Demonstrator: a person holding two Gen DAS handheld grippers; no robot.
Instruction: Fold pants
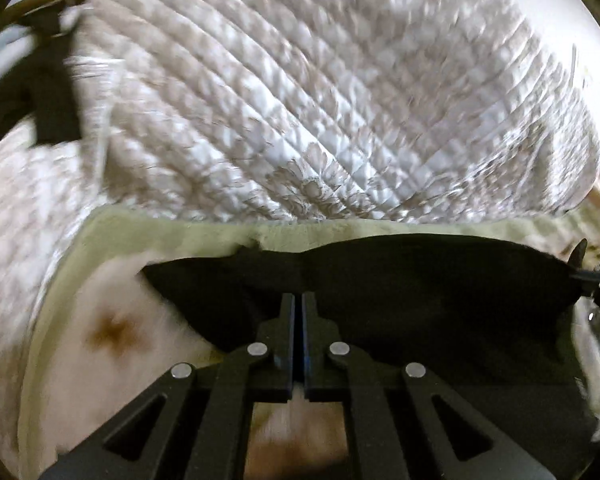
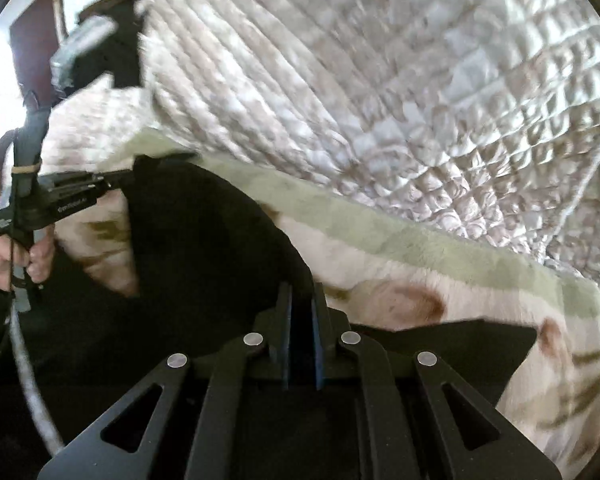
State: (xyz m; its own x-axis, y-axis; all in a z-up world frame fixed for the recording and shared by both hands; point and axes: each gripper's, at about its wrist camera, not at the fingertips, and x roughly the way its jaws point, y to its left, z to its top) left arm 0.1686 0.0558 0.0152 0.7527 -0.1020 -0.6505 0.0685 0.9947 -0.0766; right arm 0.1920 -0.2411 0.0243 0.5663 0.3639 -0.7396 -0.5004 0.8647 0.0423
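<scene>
The black pants hang stretched between my two grippers above a cream fleece blanket. My left gripper is shut on the pants' edge, with the cloth spreading away to the right. The tip of the right gripper pinches the far corner at the right edge of that view. In the right wrist view my right gripper is shut on the pants. The left gripper shows at the left, held by a hand, clamped on the other corner.
A cream fleece blanket with brown marks and a pale green border lies under the pants. Beyond it lies a white quilted bedspread. A grey cable hangs at the left. Dark furniture stands at the far left.
</scene>
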